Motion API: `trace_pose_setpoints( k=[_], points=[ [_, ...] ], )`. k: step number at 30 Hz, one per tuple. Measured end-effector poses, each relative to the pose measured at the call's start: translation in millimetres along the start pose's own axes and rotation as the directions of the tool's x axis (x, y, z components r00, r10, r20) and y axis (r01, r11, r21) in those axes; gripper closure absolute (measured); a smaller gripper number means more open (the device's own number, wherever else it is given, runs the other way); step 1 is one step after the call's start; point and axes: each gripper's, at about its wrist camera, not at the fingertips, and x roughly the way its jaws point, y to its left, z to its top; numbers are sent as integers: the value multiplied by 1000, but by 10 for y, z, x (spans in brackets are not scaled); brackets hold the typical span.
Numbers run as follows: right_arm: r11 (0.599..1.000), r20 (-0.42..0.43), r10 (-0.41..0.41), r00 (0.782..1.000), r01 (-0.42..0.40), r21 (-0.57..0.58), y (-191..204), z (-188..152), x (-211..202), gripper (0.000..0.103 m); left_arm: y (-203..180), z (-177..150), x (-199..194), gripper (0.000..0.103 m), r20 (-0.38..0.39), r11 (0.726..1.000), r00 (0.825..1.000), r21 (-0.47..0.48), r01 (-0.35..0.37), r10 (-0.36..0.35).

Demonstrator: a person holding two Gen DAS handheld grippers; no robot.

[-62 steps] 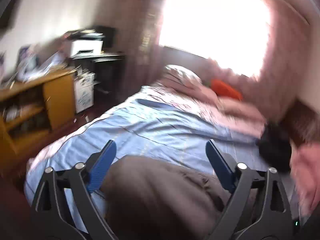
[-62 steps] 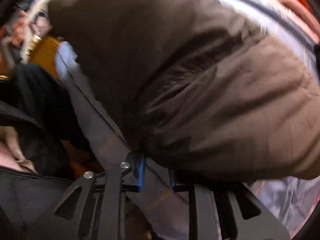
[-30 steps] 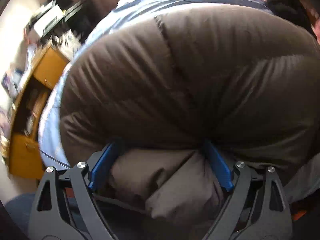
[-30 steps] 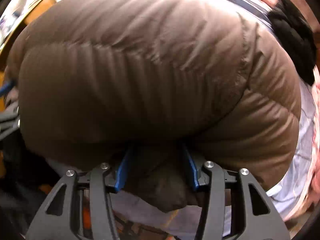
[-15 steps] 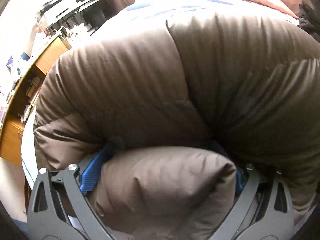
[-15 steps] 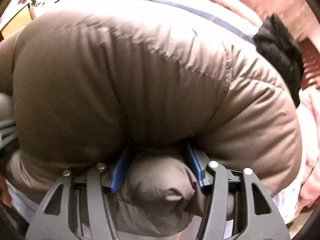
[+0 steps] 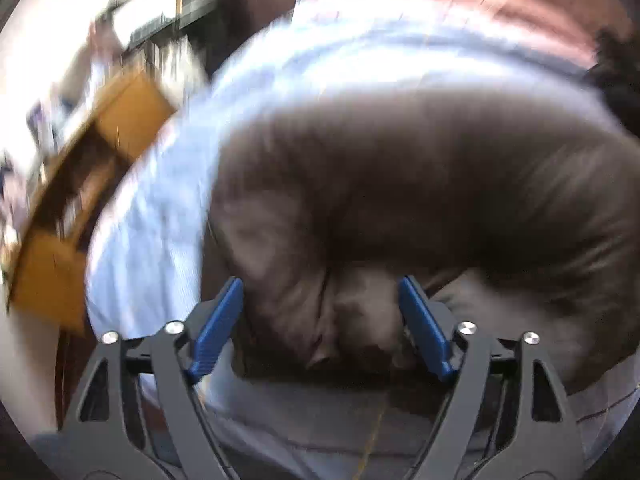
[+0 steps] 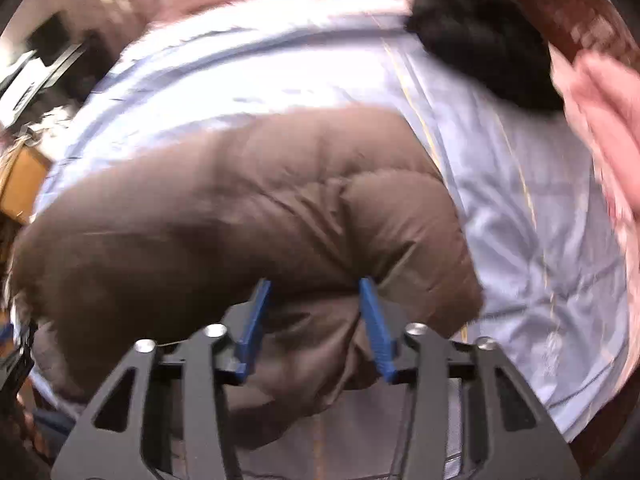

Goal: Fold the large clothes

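I have the bed filling most of both views, covered in a pale blue striped sheet, with pink bedding bunched along its far and right sides. On the sheet lies the brown puffer jacket, a thick quilted mass doubled over on itself near the bed's near edge; in the left wrist view the same jacket is badly blurred but spreads across the middle and right of the picture. A black garment sits on the sheet beyond the jacket, toward the far right corner, apart from it. Off the bed's left side I can see a yellow-orange wooden shelf unit with cluttered compartments, too smeared to read.

My right claw points steeply down at the jacket's near edge. Its jaws have just been closing, and a bunched fold of the brown fabric sits between the blue pads; the cloth puckers into creases right at the pads, so I read it as gripping the jacket.

My left claw stands wider. Its jaws have also just been closing in, and a rolled lump of jacket lies between the blue pads. The right pad sits against the fabric, but the blur keeps me from telling whether the left pad presses on it, so I cannot say if this claw holds the jacket.
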Motion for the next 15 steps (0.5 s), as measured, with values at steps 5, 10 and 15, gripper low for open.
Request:
trace_pose_setpoints(
  k=[5, 10, 15],
  points=[
    [1000, -83, 1, 997, 0, 18, -108, -79, 468, 59, 18, -86, 376, 11, -125, 1000, 992, -18, -2, 0],
    [997, -71, -68, 995, 70, 29, -43, 11, 294, 59, 105, -100, -23, 26, -46, 997, 998, -67, 33, -36],
    [990, 223, 33, 974, 0, -144, 494, 63, -472, 58, -162, 221, -901, 19, 259, 991, 956, 37, 130, -135]
  ],
)
